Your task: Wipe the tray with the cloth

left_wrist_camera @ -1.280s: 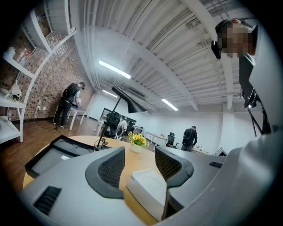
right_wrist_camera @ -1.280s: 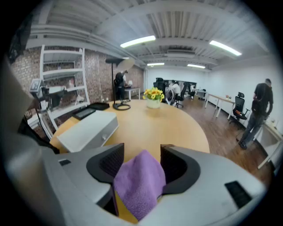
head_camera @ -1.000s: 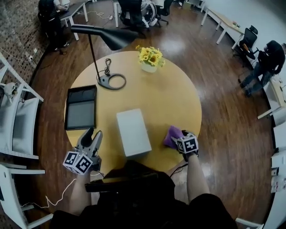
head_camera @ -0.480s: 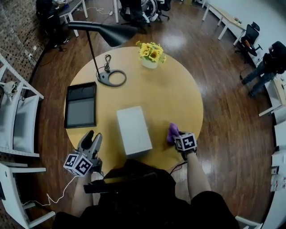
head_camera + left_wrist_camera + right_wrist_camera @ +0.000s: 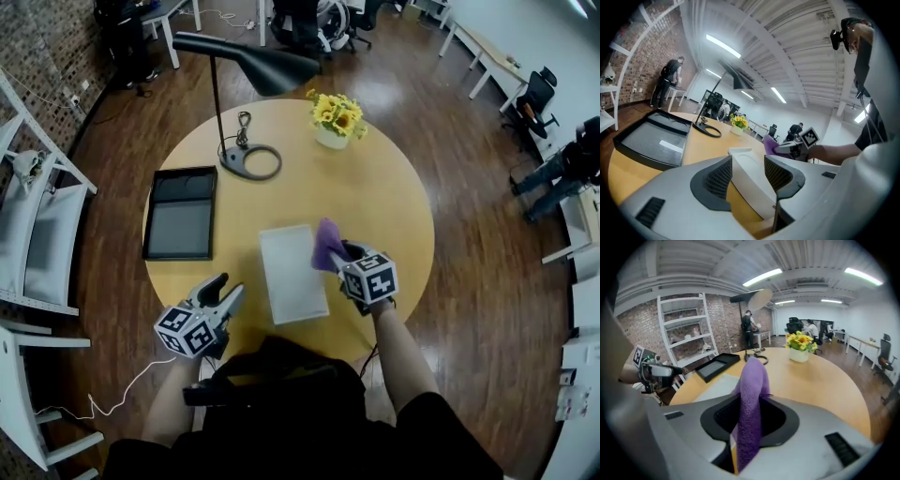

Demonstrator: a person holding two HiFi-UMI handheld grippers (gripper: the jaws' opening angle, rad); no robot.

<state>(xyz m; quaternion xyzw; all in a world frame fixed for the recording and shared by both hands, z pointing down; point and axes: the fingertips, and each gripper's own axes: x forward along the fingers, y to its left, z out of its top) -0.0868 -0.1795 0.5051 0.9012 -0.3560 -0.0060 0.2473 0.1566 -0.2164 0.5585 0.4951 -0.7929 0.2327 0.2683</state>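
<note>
Views from the two tools give me what the head view cannot. Looking along the right tool (image 5: 343,254), I see its pads pressed on the purple cloth (image 5: 751,390). Those jaws have just been closing, with the cloth between them. From the head view the cloth mostly covers the tips, so the grip is hard to read there.

The left tool (image 5: 747,171) shows a narrow gap in its own view with nothing gripped. The white tray (image 5: 750,180) only appears through the gap, farther along the table (image 5: 384,197). The head view confirms it: that tool sits at the table's near-left edge, apart from the tray's corner.

The cloth's lower end disappears down between the right pads. The left tool's body cuts off the white tray's near end in its own view. I cannot tell whether the cloth touches the tray; from above it overlaps the tray's right edge.

The cloth is a nappy purple towelling, bunched into a narrow upright strip with its tip bent over. The white tray is rectangular and shallow, lying in the near-middle of the round table. A black tray (image 5: 180,214) lies to its left, and a lamp (image 5: 246,161) and yellow flowers (image 5: 338,116) stand beyond.
</note>
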